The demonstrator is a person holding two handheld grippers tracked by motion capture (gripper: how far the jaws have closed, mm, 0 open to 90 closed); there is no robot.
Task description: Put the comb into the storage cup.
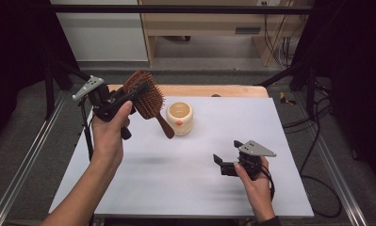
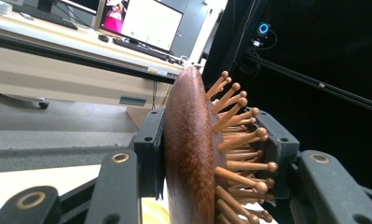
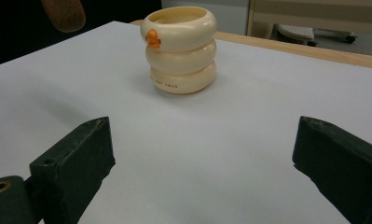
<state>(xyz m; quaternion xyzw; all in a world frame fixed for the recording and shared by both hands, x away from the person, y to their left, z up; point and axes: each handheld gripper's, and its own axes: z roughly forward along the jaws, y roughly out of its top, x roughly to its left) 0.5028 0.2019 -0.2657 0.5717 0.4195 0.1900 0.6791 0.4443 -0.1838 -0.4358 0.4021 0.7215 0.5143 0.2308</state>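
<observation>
One hairbrush (image 1: 147,99) on my feed, wooden, with a round head full of knob-tipped pins and a short handle hanging down toward the table. It's up in the air over the back-left part of the table, clamped by the left gripper (image 1: 134,94). In the left gripper view I can see the two black jaws squeezing the head (image 2: 189,154), one pad against the smooth back and the other in among the pins, so that's a solid pinch.

One cup (image 1: 179,118) too, cream coloured, shaped like three stacked rings with a little orange mark on the side. It's standing upright on the white mat (image 1: 185,188), just beside the brush handle and not touching it as far as I can tell.

Two grippers, two hands. My left hand (image 1: 109,136) is raised with the forearm angling up from the bottom left. The right hand (image 1: 254,181) sits low near the front right, with the right gripper (image 1: 222,162) pointing toward the cup, its jaws spread wide with nothing between them, well apart from the cup (image 3: 181,49).
</observation>
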